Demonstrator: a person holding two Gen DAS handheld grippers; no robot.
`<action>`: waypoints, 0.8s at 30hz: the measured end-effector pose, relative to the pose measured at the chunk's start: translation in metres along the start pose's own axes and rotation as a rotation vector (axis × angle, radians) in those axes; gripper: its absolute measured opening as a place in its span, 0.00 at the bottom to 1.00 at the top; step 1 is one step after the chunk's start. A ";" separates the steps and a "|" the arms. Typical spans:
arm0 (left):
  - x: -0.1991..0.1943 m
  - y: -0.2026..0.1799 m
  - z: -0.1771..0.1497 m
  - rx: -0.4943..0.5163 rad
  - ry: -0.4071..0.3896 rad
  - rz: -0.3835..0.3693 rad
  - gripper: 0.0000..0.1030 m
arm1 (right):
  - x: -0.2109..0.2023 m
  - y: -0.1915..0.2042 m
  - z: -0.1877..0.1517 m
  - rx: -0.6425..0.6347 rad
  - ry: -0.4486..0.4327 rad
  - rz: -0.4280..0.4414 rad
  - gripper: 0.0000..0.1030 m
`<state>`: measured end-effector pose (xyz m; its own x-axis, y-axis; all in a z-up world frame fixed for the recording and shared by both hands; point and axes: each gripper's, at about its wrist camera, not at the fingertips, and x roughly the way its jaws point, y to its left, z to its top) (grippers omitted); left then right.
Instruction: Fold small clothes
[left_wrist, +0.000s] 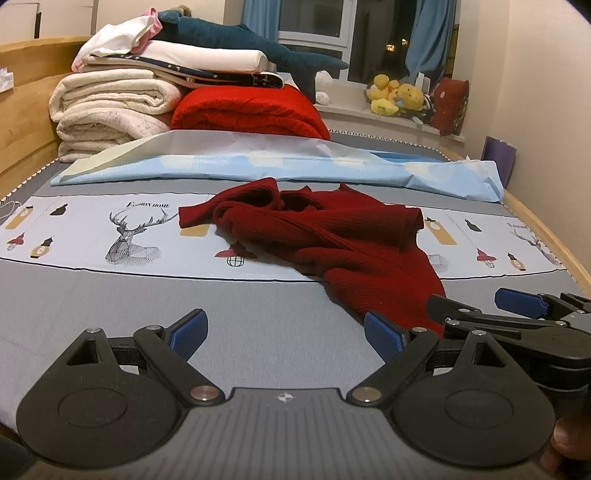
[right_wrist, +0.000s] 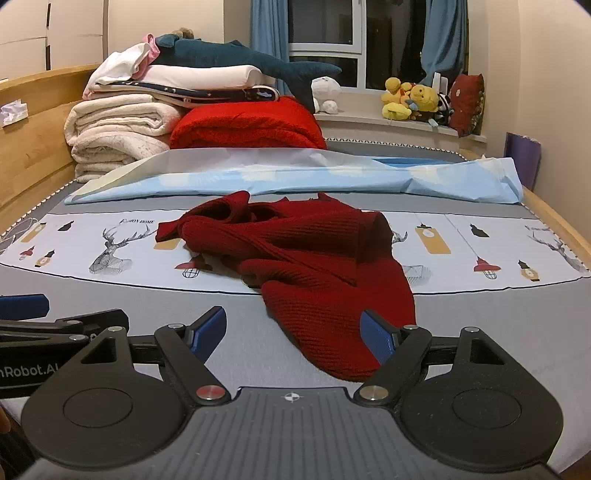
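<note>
Bedroom w/ cream walls, a window (left_wrist: 314, 33) at the back and blue curtains (right_wrist: 267, 26) either side. Filling most of both views is a wood-framed bed (left_wrist: 22, 122) under a grey sheet (right_wrist: 147, 306), crossed by a pale printed band (left_wrist: 92, 236) w/ stag heads, lanterns and bottles. Across the far part lies a light blue sheet (left_wrist: 258, 164), loosely folded. Behind it, at the head end, sits a stack of folded cream blankets (left_wrist: 107, 110) beside a bright red blanket (right_wrist: 247, 125), w/ white bedding and a dark teal plush shark (right_wrist: 236, 55) on top. Yellow plush toys (right_wrist: 410, 98) sit on the windowsill, a red cushion (left_wrist: 450, 105) next to them.

Mid-bed: the dark red knit sweater (right_wrist: 314, 258), rumpled and unfolded, its upper part bunched on the printed band, its lower end trailing onto the grey sheet toward the cameras.

Right gripper (right_wrist: 295, 334): jaws wide apart, blue pads clear of the cloth (nothing clamped), w/ the sweater's near end lying between and under them. Left gripper (left_wrist: 284, 336): also spread wide, empty, over bare grey sheet just left of the sweater's end; its right finger (left_wrist: 384, 338) sits beside the cloth edge. Both grippers are side by side, close together, each visible in the other's view.
</note>
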<state>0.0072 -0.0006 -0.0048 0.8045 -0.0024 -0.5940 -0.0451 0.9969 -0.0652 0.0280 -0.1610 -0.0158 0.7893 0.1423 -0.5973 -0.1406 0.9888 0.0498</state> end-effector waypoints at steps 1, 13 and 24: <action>0.001 0.000 0.000 -0.001 -0.001 -0.001 0.92 | 0.001 0.000 -0.001 -0.002 0.003 -0.002 0.79; 0.016 0.002 0.000 0.025 0.020 0.050 0.75 | 0.020 -0.015 -0.007 0.056 0.050 -0.001 0.79; 0.098 0.011 0.056 -0.023 0.141 -0.024 0.21 | 0.043 -0.065 0.006 0.189 0.045 0.058 0.26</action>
<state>0.1190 0.0145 -0.0190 0.7145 -0.0387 -0.6986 -0.0416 0.9944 -0.0976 0.0749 -0.2187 -0.0403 0.7552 0.2017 -0.6236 -0.0672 0.9703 0.2324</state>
